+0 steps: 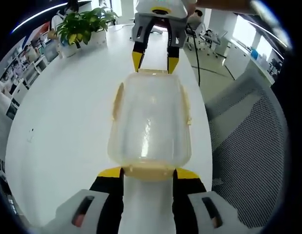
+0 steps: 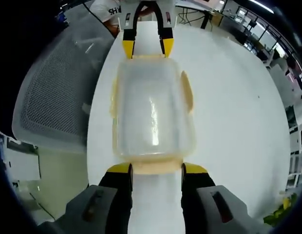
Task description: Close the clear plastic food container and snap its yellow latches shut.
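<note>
Potted plant [image 1: 85, 25]: stands at the far left end of the white bench [image 1: 58, 122], well apart from the container.
Left gripper [image 1: 148, 176]: jaws spread, yellow tips flanking the container's near end latch in the left gripper view; whether they touch it, I cannot tell.
Clear plastic food container [image 1: 150, 122]: rests on the bench between the two grippers, lid on, yellow latches [image 1: 117, 101] along its sides.
Right gripper [image 2: 157, 170]: jaws spread at the opposite end latch.
Mesh chair [image 1: 248, 141]: beside the bench's right edge.
</note>
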Available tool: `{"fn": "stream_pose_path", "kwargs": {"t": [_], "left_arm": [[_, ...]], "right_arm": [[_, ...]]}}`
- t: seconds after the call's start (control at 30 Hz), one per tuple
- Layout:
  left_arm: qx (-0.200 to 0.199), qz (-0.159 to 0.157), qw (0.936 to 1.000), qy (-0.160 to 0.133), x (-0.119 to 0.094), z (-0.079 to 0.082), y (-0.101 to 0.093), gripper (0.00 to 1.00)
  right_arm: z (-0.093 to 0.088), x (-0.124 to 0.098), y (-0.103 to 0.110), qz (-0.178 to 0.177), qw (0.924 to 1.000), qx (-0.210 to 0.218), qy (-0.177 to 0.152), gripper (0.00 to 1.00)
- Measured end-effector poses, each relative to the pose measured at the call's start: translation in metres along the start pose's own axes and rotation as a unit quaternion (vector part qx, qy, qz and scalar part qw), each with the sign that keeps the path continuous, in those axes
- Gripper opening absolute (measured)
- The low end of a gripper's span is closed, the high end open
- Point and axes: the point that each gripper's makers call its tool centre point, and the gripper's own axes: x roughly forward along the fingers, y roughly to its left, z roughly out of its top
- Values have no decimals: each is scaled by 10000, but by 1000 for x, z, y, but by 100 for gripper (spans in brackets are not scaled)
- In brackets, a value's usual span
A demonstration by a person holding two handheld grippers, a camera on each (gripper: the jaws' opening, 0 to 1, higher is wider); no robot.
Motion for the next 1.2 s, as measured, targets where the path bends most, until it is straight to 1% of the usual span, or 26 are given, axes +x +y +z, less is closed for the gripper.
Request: {"fn": "stream_pose_path", "kwargs": {"t": [0.2, 0.4, 0.57, 0.9, 1.0, 1.03, 1.07, 1.1, 1.13, 1.17, 1.2], "left_arm": [[138, -61, 9999, -5, 3, 0, 0, 34], [124, -92, 9999, -18, 3, 0, 0, 34], [141, -79, 9999, -14, 3, 0, 1, 34], [130, -78, 9999, -16, 2, 0, 1, 35], [96, -62, 9999, -3, 0, -1, 2, 35], [66, -15, 10000, 0, -1, -3, 3, 35], [59, -5, 10000, 1, -1, -3, 4, 35], [-3, 13, 10000, 15, -3, -5, 4, 35], [-100, 22, 9999, 5, -4, -6, 5, 35], [-328, 34, 9994, -62, -6, -7, 4, 36], [-483, 12, 9987, -132, -7, -7, 3, 37]], "right_arm": [[0, 1, 2, 47, 9999, -76, -75, 36], [-1, 2, 2, 68, 9999, -32, -145, 36], [-2, 2, 2, 77, 9998, 67, -150, 35], [-4, 2, 3, 63, 9999, 73, -113, 34], [-8, 1, 1, 2, 9997, 238, -53, 35], [-10, -1, -1, -26, 9992, 389, -67, 36], [-9, -2, 0, -28, 9983, 563, -148, 37], [-7, -5, -3, -87, 9961, 834, -272, 38], [-7, -7, -4, -118, 9947, 966, -340, 39], [-7, -9, -4, -128, 9925, 1130, -439, 40], [-9, -11, -3, -132, 9910, 1264, -431, 40]]}}
